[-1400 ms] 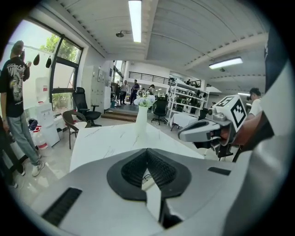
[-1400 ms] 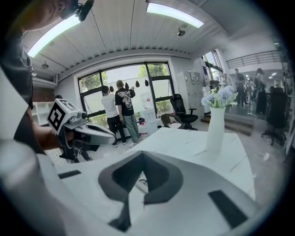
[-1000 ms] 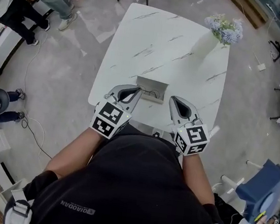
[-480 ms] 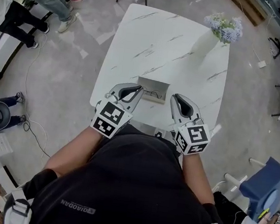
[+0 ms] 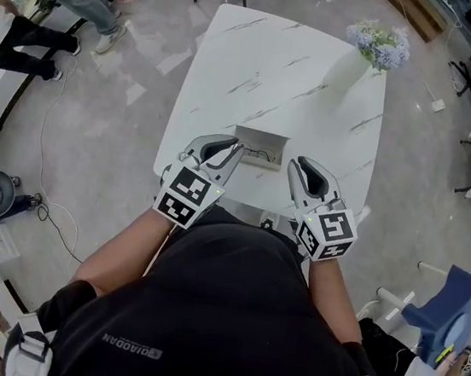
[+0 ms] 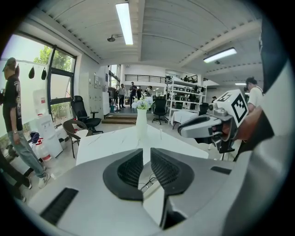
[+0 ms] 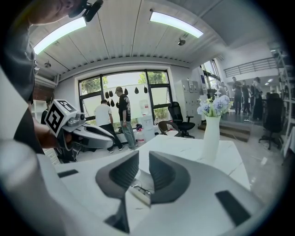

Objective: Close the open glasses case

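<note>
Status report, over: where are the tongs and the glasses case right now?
Left tongs and right tongs barely parted, both empty. Glasses case open between them, untouched. Nothing in the way.

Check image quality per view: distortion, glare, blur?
Head view: evenly lit and sharp, glasses case clear, mild glare on the glossy floor. Left gripper view: heavy fisheye, dark corners, ceiling strip light blown out. Right gripper view: same fisheye, ceiling light clipped, vase sharp.
</note>
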A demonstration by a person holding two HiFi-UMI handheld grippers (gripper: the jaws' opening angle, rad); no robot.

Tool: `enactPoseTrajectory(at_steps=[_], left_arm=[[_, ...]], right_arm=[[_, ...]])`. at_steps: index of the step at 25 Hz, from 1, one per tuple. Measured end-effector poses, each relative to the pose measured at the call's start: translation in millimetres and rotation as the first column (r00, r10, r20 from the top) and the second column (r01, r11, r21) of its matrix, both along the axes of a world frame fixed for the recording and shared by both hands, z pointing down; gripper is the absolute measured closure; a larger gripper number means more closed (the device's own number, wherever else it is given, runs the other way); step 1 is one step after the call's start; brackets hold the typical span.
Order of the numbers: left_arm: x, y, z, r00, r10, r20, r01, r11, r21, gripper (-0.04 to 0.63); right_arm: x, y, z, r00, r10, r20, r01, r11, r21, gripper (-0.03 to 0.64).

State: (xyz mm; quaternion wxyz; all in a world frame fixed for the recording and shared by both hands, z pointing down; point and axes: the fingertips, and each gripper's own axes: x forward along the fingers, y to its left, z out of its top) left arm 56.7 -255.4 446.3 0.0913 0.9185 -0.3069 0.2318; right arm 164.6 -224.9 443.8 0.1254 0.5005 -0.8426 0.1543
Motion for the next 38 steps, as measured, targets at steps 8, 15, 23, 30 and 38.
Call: enactPoseTrajectory(at_steps=[8,15,23,30,38], left_arm=[[-8,1,1,1.0,-0.015,-0.003,0.015,1.0,0.001,0.511],[-6,5,5,1.0,-0.006,0.0,0.006,1.0,-0.011,0.505],[-6,4,4,1.0,-0.006,-0.006,0.006,1.0,-0.014,0.509],[-8,1,12,1.0,-0.013,0.003,0.013,1.0,-0.022,0.511],[-17,4,55,0.995,0.0,0.1,0.009,0.996,-0.091,0.511]], right_arm=[[3,1,-1,1.0,0.03,-0.008,-0.03,1.0,-0.006,0.552],[8,3,1,0.999,0.05,0.011,-0.049,0.999,-0.015,0.552],[8,3,2,0.999,0.048,0.011,-0.047,0.999,-0.022,0.552],[10,0,5,0.999,0.044,0.015,-0.044,0.999,-0.026,0.552],[22,-5,29,0.999,0.038,-0.01,-0.039,0.994,-0.099,0.552]])
